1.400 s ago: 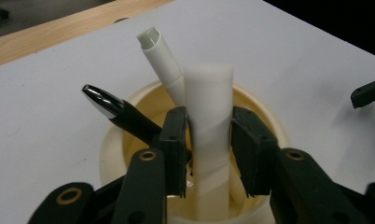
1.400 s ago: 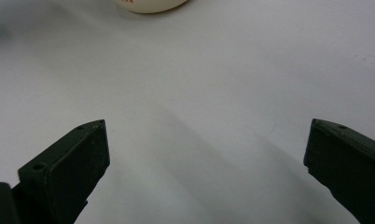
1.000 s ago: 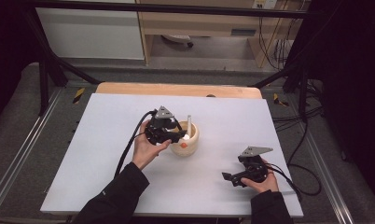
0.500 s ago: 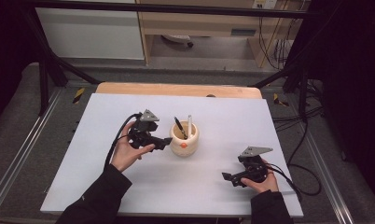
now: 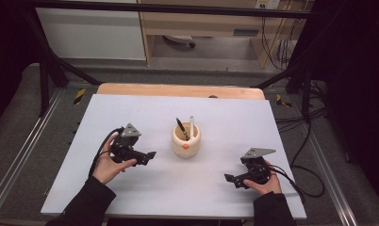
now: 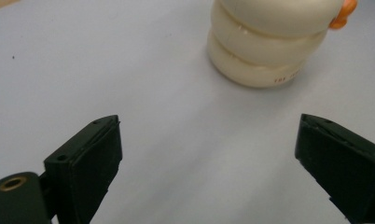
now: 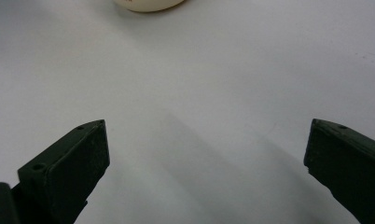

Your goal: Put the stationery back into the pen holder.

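Note:
A cream ribbed cup (image 5: 186, 140) with an orange knob on its front stands mid-table and holds a black pen (image 5: 181, 128) and a white pen (image 5: 191, 126). My left gripper (image 5: 151, 154) rests low to the cup's left, open and empty, jaws pointing at the cup (image 6: 269, 42). At the front right my right gripper (image 5: 227, 178) lies near the table edge, open with nothing between its jaws. The cup's base (image 7: 148, 4) shows at the top of the right gripper view.
The white tabletop (image 5: 131, 113) has a wooden strip (image 5: 178, 89) along its far edge. Cables trail from both grippers, the right one looping off the table's right side. Metal frame rails flank the table.
My left gripper has drawn back from the cup, moving left and toward the person, and lowered to the table. The black pen now stands in the cup. The right gripper stayed still.

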`<state>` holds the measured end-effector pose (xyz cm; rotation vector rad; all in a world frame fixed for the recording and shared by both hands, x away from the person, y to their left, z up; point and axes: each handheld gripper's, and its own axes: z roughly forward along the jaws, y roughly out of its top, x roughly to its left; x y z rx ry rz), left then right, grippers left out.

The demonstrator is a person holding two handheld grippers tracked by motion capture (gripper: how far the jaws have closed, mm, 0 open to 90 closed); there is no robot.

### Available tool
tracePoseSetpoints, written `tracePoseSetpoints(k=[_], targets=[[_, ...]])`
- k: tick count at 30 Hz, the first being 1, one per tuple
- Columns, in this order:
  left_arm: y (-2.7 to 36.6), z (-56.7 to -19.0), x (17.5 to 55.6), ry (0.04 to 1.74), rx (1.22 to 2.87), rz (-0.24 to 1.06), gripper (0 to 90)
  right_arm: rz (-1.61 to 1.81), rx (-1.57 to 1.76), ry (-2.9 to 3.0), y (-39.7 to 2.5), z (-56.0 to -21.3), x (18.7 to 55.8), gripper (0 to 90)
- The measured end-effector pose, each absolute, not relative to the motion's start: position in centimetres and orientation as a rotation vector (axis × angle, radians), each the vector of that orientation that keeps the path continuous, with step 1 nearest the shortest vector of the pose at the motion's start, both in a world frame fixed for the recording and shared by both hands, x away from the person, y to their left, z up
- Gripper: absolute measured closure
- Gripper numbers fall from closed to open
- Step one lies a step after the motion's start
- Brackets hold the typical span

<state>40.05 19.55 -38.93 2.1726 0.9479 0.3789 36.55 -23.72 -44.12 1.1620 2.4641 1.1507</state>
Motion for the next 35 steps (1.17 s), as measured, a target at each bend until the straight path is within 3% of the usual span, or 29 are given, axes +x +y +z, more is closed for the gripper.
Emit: tracePoseSetpoints(k=[20, 35], targets=[[26.1, -43.1, 37.1, 1.02, 2.163, 0.421, 1.7, 1.142, 1.167, 2.465, -23.7, -44.2, 36.5, 0.6], [26.9, -44.0, 36.6, 1.02, 2.163, 0.42, 1.4, 1.128, 1.158, 2.473, -23.6, -44.3, 36.6, 0.6]])
